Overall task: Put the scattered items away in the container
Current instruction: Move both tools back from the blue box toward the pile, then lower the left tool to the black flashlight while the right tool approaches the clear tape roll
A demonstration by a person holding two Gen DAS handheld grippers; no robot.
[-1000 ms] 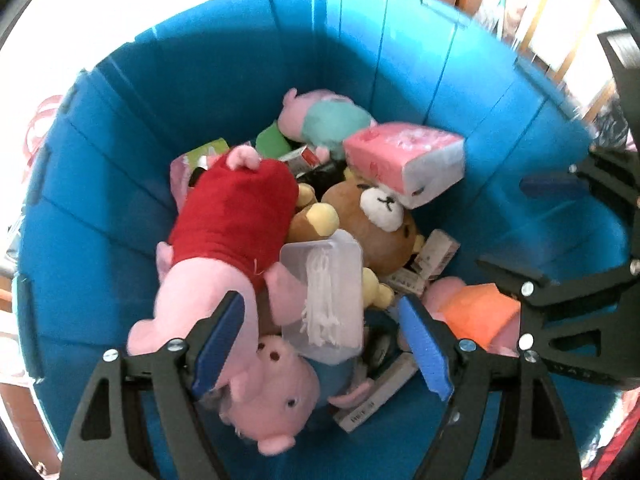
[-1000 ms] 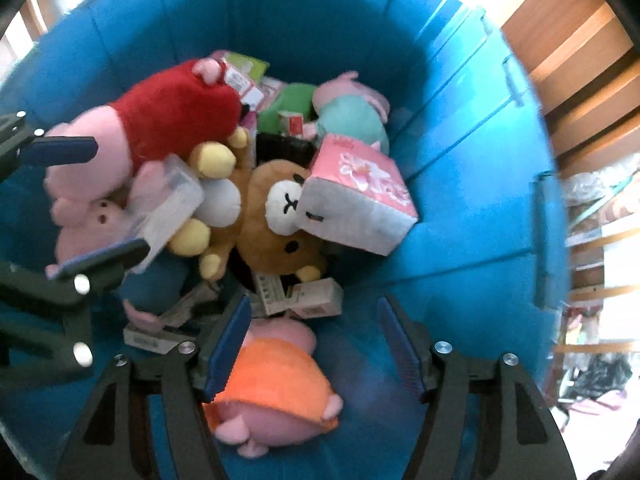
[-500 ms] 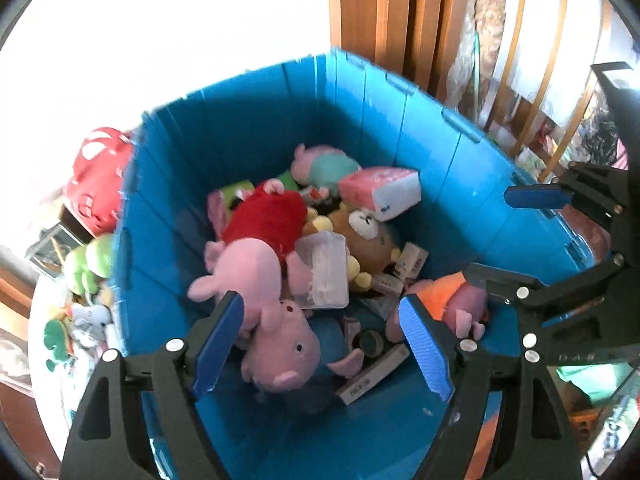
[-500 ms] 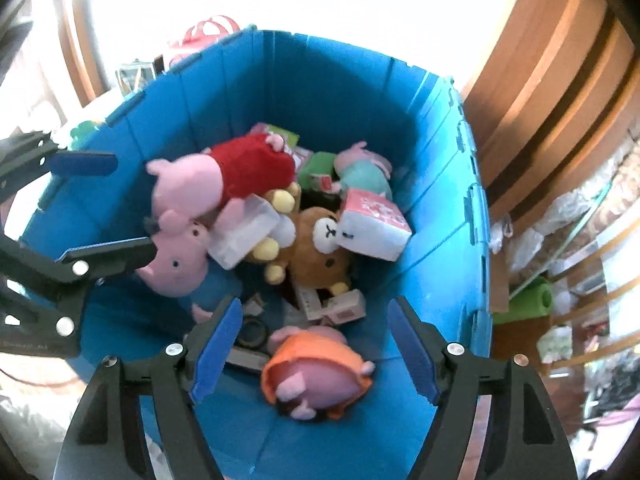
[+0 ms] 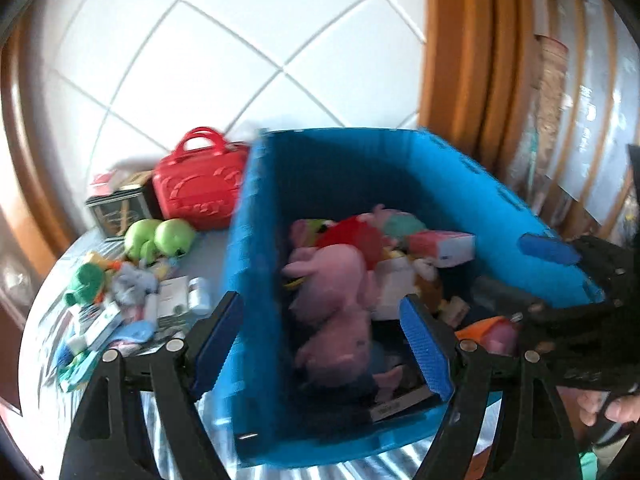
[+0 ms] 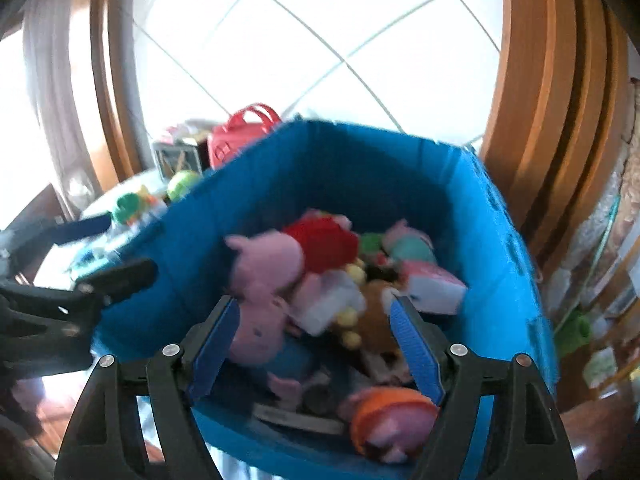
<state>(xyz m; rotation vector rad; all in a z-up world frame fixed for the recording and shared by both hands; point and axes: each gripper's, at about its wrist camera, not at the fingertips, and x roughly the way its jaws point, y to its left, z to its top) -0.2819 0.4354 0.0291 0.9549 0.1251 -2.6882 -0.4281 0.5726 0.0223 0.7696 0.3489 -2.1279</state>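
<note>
Rising clear of bin [image 5: 460, 184], jaws empty

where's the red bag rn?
Left wrist view: the red bag stands on the table outside the blue bin, against its far-left corner, beside a dark box and behind the green plush.

Plush toys [image 5: 332, 280] and a tissue pack [image 5: 444, 244] lie piled in the bin [image 5: 256, 280], which stands on the table [image 5: 208, 240] right of scattered small items [image 5: 132, 304], a handbag [image 5: 200, 192] behind them.
</note>
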